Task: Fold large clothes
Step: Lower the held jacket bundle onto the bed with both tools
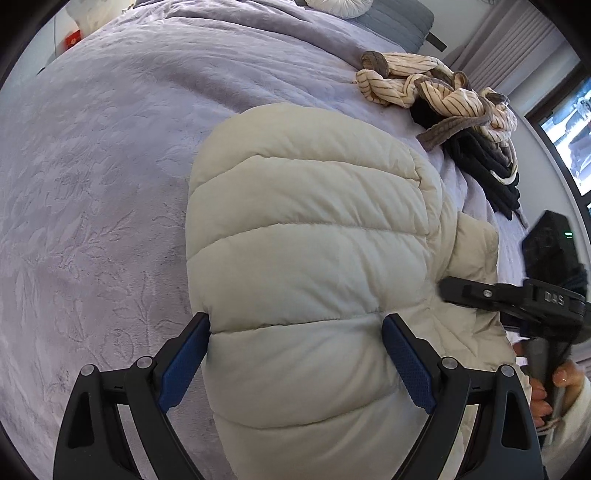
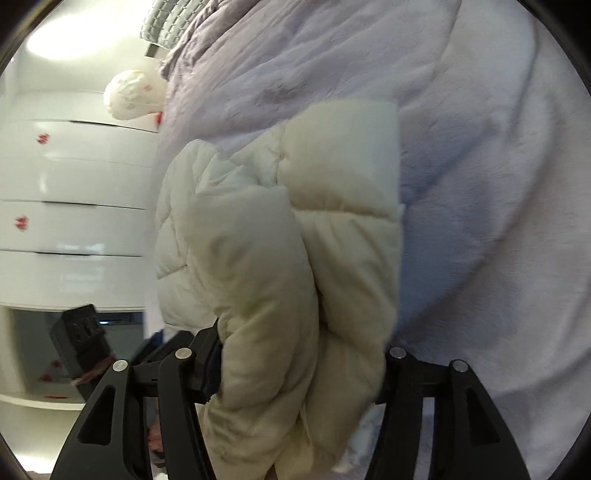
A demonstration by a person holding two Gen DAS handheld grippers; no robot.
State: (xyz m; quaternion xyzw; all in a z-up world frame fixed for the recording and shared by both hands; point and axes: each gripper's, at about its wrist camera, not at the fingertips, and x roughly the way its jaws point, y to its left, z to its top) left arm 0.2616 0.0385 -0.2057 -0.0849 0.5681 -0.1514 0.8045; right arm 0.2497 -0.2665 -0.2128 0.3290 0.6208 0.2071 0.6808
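A cream puffer jacket (image 1: 310, 236) lies folded on the lilac bedspread (image 1: 103, 166). My left gripper (image 1: 297, 325) has its blue-padded jaws wide apart, one on each side of the jacket's near end, pressing against its bulk. My right gripper (image 1: 480, 295) shows at the jacket's right side in the left wrist view. In the right wrist view the right gripper (image 2: 299, 354) has a thick bunch of the jacket (image 2: 295, 236) between its wide-set jaws, lifted off the bedspread (image 2: 480, 184). The right fingertips are hidden by fabric.
A heap of striped cream and dark clothes (image 1: 458, 107) lies at the bed's far right. A grey pillow (image 1: 399, 22) is at the head. White drawers (image 2: 74, 184) stand beside the bed. A window (image 1: 569, 129) is at right.
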